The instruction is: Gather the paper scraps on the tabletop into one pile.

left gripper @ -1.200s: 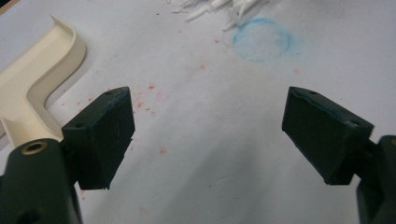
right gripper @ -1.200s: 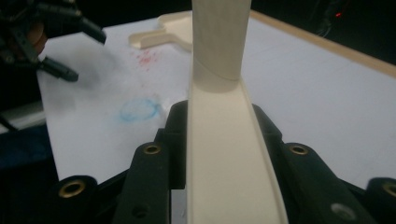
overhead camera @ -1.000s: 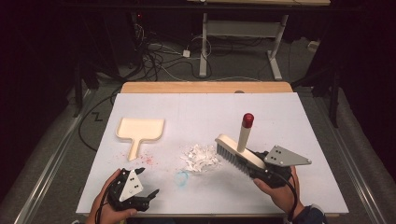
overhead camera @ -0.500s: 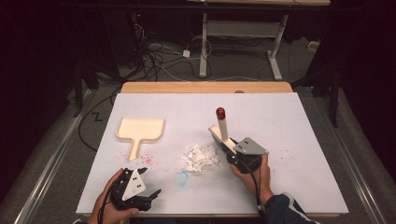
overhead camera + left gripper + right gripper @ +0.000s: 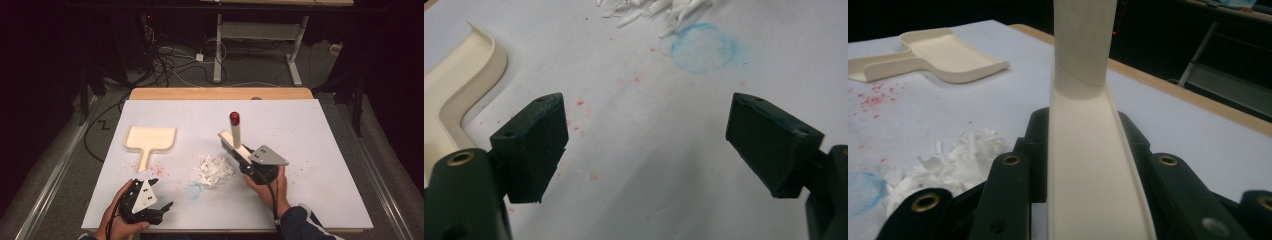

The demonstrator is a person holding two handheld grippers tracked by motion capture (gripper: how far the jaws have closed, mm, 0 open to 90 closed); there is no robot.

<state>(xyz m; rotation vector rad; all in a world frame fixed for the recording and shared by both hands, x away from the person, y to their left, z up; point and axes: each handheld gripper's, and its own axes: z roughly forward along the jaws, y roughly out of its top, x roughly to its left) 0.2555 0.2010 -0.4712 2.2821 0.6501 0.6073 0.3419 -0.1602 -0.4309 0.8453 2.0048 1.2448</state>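
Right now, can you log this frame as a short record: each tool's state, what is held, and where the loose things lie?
left tool: open, holding nothing, near the table's front edge
right tool: shut on brush
brush: cream, red-tipped handle pointing up
paper scraps: white pile beside the brush, mid-table
dustpan: cream, lying flat, left of scraps
table: white top, red and blue marks

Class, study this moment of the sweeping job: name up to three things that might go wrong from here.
1. The right gripper clamps the brush by its head; the long handle sticks up, so it might twist in the grip.
2. The dustpan lies apart from the paper scraps, and the left gripper sits open and away from it, so a sweep may scatter scraps.
3. An unheld dustpan could slide when pushed.
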